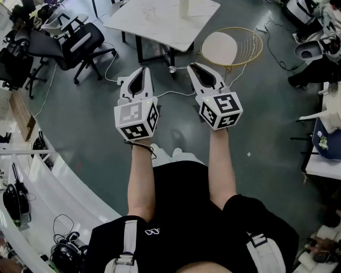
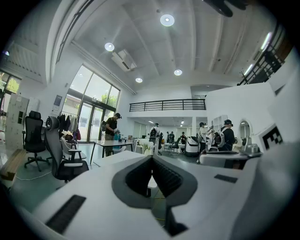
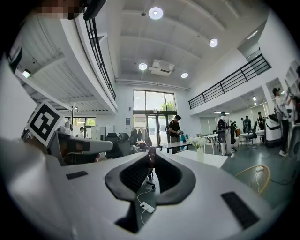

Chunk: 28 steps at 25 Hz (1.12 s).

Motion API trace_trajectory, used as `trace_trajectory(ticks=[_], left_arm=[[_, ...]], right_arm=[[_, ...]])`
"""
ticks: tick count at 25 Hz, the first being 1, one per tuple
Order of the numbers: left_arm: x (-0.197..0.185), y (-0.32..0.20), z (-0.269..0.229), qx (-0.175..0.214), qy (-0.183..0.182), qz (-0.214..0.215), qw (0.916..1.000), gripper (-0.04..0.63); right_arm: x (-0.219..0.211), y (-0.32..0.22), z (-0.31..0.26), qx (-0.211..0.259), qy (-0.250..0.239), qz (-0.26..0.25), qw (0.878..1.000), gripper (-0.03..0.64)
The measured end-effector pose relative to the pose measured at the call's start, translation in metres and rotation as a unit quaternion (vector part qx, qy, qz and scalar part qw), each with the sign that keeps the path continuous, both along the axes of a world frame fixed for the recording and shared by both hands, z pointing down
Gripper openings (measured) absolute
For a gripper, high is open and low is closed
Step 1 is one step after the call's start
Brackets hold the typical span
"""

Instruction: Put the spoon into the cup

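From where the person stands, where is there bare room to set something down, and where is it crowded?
The white table ahead is mostly bare on its near half; the round stool top beside it is bare too. Grey floor between them and the person is open. Crowded: the office chairs at left and the cable-strewn counter lower left.

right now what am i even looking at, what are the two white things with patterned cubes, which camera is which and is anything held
A person stands holding a tool in each hand: the left hand-held gripper and the right hand-held gripper; the patterned cubes are part of them. The top-down picture comes from a head camera; the other two ride on those hand-held grippers, looking along their jaws. Both pairs of jaws are together, holding nothing. No spoon or cup shows; ahead stands a white table bearing a vase.
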<state>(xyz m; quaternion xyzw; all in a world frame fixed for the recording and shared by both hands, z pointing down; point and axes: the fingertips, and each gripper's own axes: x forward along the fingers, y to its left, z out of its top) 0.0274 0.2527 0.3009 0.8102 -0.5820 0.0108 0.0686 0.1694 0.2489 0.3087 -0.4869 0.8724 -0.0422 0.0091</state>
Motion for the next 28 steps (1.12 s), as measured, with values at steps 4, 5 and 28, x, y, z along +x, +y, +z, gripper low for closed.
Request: trace_trajectory(ticks=[4,5,28], left_arm=[[-0.003,-0.004,0.001,0.001,-0.002,-0.006,1.0000,0.015],[-0.003,-0.005,0.000,0.001,-0.002,-0.007,1.0000,0.015],[-0.043,-0.029,-0.015,0.019,0.011,-0.053,0.9984,0.015]], right_arm=[[0.000,-0.004,-0.004,0.006,0.001,-0.004,1.000,0.046],[0.000,-0.006,-0.005,0.007,0.002,-0.005,1.000,0.046],[0.001,-0.047,-0.040,0.052,-0.034,0.007,0.998,0.046]])
